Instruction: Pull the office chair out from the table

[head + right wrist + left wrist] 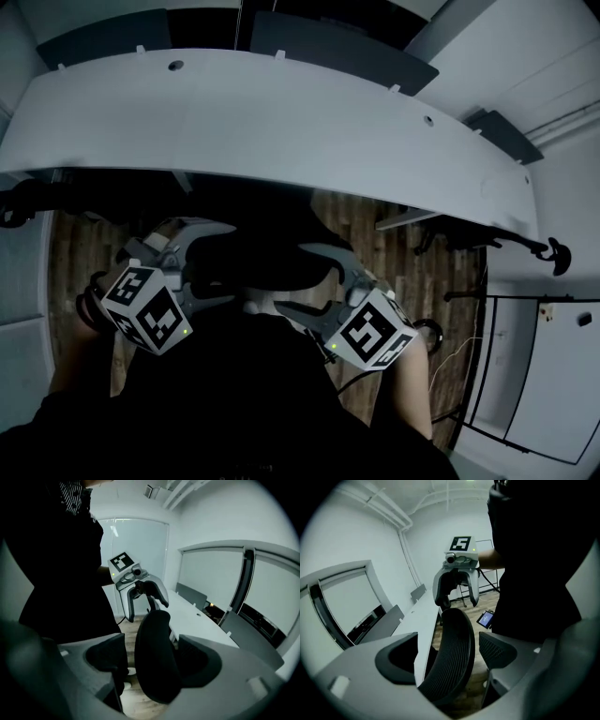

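The long white table (281,122) curved across the view above a wood floor (403,267). The black office chair (267,246) stood close against the table's near edge, its mesh backrest (450,658) upright. The left gripper (230,262) and right gripper (291,277) straddled the backrest's top from opposite ends. Both pairs of jaws were spread wide and neither clamped it.

Wood-plank floor (394,272) — long white table (281,122) standing on it.

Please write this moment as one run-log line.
left hand-held gripper: open, astride chair backrest | right hand-held gripper: open, astride backrest | progress: not yet pulled from table
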Demonstrator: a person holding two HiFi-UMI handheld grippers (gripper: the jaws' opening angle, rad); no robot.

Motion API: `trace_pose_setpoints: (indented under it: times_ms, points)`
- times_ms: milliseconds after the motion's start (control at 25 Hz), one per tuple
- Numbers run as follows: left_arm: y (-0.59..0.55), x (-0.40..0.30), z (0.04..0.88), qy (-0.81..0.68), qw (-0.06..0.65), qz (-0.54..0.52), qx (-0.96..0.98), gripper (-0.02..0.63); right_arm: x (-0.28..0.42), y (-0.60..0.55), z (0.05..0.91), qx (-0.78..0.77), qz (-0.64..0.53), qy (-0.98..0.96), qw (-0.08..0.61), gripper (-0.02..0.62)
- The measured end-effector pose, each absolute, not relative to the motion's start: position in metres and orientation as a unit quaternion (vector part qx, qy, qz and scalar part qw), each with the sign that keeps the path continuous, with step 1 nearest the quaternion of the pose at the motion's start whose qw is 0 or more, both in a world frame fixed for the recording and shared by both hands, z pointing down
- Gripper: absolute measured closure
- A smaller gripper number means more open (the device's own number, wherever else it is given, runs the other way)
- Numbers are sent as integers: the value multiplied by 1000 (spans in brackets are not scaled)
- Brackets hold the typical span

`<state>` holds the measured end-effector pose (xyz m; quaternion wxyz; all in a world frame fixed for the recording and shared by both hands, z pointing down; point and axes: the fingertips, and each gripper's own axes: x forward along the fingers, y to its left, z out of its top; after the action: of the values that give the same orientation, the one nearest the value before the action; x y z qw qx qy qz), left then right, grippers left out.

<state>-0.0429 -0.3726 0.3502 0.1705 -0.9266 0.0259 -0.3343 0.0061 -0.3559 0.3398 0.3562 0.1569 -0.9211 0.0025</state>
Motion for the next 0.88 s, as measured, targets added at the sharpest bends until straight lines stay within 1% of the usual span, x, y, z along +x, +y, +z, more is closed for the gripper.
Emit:
trace_pose_setpoints:
  times_ms: [80, 160, 280, 480, 640, 880]
  points:
    - [-380, -49, 366, 20, 189, -365, -912, 164, 7, -357, 357, 145, 2, -913, 381, 225]
    - [-388, -56, 382, 10, 212, -403, -890, 146, 7, -359, 372, 136, 4, -904, 405, 201]
    - [-390, -57, 396, -12, 242, -438, -866, 141, 7, -365, 386, 133, 4, -894, 429, 184]
    - [-390, -45, 405, -35, 270, -449, -851, 126, 1, -373, 398, 130, -3, -883, 451, 163]
    - [-386, -41, 418, -61, 273, -465, -840, 124, -5, -374, 405, 116, -3, -879, 463, 158]
    - [-384, -28, 438, -70, 267, -459, -844, 126, -13, -374, 420, 88, 11, -879, 469, 156]
